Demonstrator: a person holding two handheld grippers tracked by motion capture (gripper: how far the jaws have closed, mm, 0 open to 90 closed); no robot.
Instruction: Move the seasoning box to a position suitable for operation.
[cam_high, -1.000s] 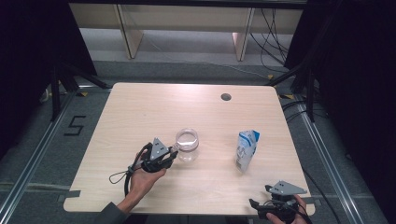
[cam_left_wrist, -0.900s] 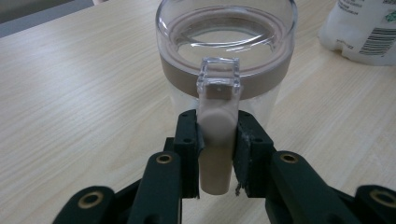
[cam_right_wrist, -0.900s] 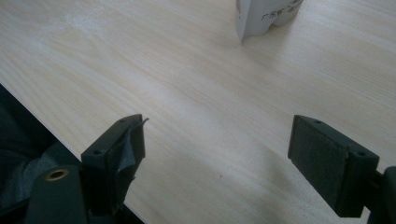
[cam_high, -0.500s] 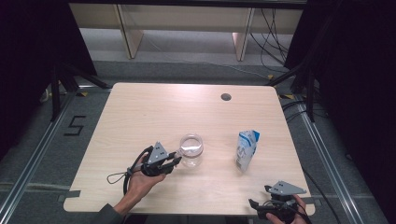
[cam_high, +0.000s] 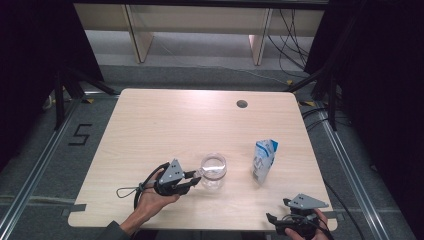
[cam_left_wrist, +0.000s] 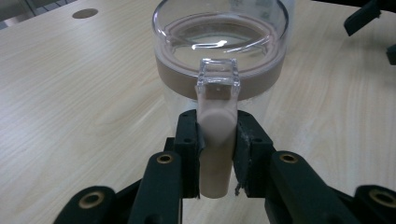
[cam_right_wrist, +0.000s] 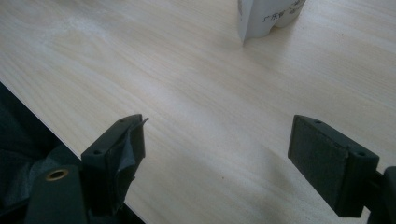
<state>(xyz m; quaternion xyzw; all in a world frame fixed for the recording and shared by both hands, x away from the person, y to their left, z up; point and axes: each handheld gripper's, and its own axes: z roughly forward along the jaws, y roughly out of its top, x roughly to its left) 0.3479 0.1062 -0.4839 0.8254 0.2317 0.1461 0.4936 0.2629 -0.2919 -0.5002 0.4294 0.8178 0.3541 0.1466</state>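
**Left fingers pinch the jar's clasp, right fingers spread over the desk edge**

In the left gripper view the two black fingers (cam_left_wrist: 187, 140) press from both sides on a beige clasp (cam_left_wrist: 215, 140) that hangs down the near side of a clear jar (cam_left_wrist: 219, 42). The clasp sits squarely between the pads, touching both, and its clear square tip rises just above the fingertips against the beige ring around the jar's lid. The jar stands upright on the desk (cam_left_wrist: 70, 93), directly beyond the fingers

From the high view the left gripper (cam_high: 192, 178) lies low over the desk in the person's left hand (cam_high: 152, 200), pointing at the jar (cam_high: 213, 171), which is right at the fingertips. Its cable (cam_high: 131, 190) loops on the desk behind the hand

The right gripper (cam_high: 280, 220) rests at the near edge of the desk, well apart from the jar. In the right gripper view its fingers (cam_right_wrist: 119, 144) stand wide apart with bare desk (cam_right_wrist: 210, 107) between them and nothing held. Farther ahead of them, slightly to the right, stands a small white and blue carton (cam_right_wrist: 268, 16), which in the high view (cam_high: 263, 160) is upright, to the right of the jar and apart from it

Beyond everything, near the far edge of the desk, is a round dark hole (cam_high: 242, 104)
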